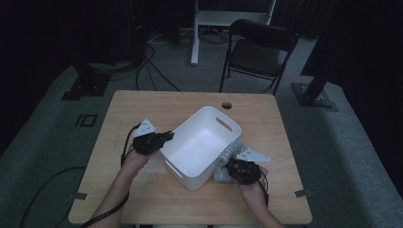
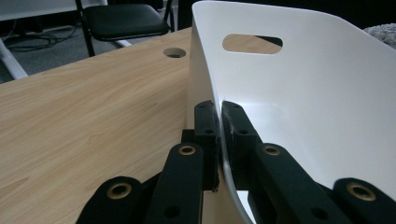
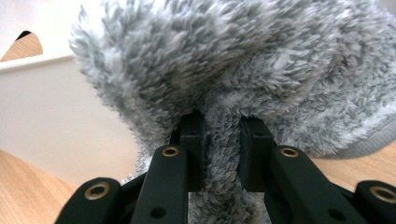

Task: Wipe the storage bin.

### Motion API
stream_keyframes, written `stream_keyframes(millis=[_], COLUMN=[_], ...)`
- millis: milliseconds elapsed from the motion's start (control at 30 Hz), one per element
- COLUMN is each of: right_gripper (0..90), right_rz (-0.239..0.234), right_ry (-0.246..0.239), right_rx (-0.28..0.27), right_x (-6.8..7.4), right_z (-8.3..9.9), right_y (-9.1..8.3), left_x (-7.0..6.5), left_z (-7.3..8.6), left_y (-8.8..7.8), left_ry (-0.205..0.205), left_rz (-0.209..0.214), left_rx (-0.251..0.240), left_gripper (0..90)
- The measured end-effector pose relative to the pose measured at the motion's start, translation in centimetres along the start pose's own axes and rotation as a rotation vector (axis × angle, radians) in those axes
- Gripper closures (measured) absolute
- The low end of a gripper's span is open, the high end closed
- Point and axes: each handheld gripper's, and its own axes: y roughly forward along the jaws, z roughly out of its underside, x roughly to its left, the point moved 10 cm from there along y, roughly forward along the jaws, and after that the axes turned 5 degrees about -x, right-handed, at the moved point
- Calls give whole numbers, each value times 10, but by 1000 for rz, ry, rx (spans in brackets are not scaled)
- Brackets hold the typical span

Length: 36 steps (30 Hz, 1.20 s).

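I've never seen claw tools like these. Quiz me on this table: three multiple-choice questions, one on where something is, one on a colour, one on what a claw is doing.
1. Where does the fluffy slipper lie?
A. Inside the bin
B. On the table beside the bin's right wall
C. On the chair

2. What colour is the plastic bin?
A. White
B. Blue
C. Black

3. What is the left claw doing?
A. Hanging open above the table
B. Gripping the slipper
C. Pinching the bin's wall

Answers:
1. B: in the high view the grey fluff sits on the wooden table against the bin's outside, where the right claw clamps it.
2. A: the bin's walls and floor are plain white.
3. C: in the left gripper view the thin white rim runs between its two closed jaws.
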Motion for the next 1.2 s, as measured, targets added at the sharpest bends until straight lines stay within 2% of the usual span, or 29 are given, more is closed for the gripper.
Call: stream_keyframes(millis=[167,267,567,700,767,967,1100,1200], right_gripper=[754,753,752,753,753,753,752,752], right_rz=[10,11,19,18,0,-51,-70,-65], right_ry=[7,27,59,65,80,61,11,-26], right_rx=[21,45,107,113,102,21,-48,-44], right_x=[-5,-9,-22,-22,-20,-4,13,20], right_z=[5,10,28,27,24,0,-19,-17], right_y=[6,10,26,24,21,1,-16,-14], left_x=[1,1,1,2,3,3,3,2], left_z=[0,-1,-1,-1,-1,-1,-1,-1], left_y=[1,2,3,3,3,3,3,3], left_ry=[3,-5,0,-5,-22,-13,-12,-12], left_rz=[-19,-34,-48,-56,-60,-73,-71,-57], left_rx=[5,9,11,5,-4,0,2,5], left_gripper=[857,857,855,855,845,849,853,853])
